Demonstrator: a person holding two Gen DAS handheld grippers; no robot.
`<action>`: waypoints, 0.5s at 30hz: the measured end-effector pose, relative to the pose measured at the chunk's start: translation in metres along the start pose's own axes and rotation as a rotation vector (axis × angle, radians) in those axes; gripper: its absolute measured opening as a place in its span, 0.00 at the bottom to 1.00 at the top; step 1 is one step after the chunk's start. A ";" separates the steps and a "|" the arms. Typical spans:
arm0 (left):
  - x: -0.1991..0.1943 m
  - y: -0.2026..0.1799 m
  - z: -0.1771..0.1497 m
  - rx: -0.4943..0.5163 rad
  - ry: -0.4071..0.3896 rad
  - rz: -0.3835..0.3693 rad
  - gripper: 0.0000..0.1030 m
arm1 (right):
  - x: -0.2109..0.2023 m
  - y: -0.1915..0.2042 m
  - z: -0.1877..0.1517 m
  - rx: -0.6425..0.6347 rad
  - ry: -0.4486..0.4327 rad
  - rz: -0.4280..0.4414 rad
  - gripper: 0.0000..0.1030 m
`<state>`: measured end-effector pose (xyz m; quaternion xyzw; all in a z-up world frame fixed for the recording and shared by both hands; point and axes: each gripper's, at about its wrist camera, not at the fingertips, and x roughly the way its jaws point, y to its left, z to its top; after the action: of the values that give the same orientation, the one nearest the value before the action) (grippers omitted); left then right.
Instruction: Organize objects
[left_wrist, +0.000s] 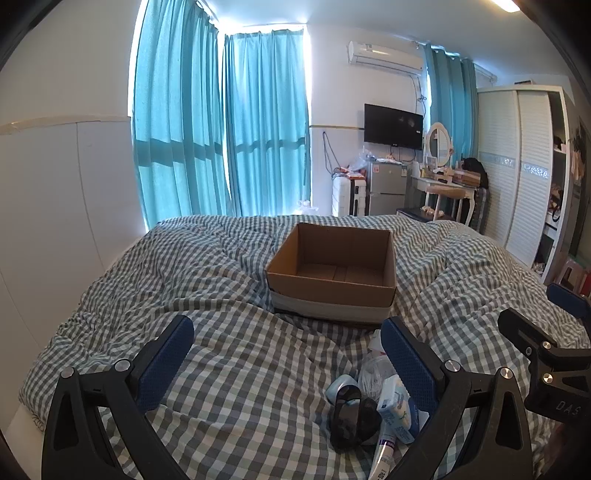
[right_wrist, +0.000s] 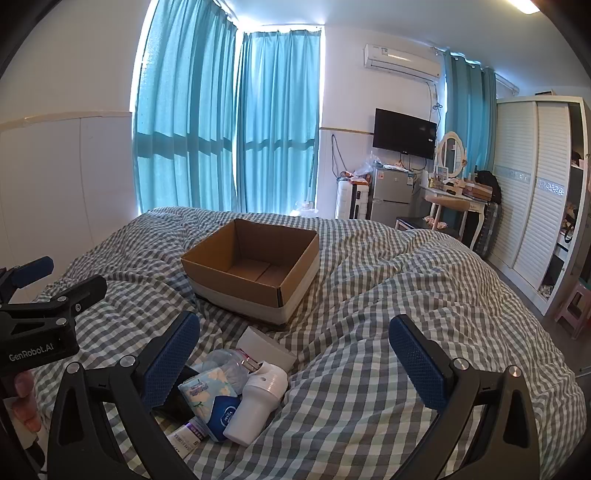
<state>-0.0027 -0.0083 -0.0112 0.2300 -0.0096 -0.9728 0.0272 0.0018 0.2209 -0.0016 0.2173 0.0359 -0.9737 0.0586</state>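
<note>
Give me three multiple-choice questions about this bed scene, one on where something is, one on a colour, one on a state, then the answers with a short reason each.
1. Where does the pile of small toiletries lie?
A. inside the cardboard box
B. on the checked quilt, nearer the cameras than the box
C. on the floor

2. What colour are the curtains?
A. turquoise
B. red
C. yellow

3. What is in the cardboard box?
A. folded clothes
B. the toiletries
C. nothing that shows

Answers:
1 B, the toiletries sit on the quilt in front of the box.
2 A, both window curtains are turquoise.
3 C, the bare cardboard floor shows in both views.
</note>
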 end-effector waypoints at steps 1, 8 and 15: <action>0.000 0.000 0.000 -0.001 0.002 0.000 1.00 | 0.000 0.000 -0.001 0.000 0.001 0.001 1.00; 0.001 0.002 -0.001 -0.005 0.006 -0.002 1.00 | -0.001 -0.001 -0.002 -0.001 -0.004 0.001 1.00; 0.002 0.001 -0.003 0.000 0.013 -0.003 1.00 | -0.003 -0.004 -0.002 0.009 -0.008 0.004 1.00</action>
<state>-0.0031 -0.0097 -0.0143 0.2364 -0.0092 -0.9713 0.0256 0.0044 0.2250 -0.0020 0.2137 0.0307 -0.9746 0.0596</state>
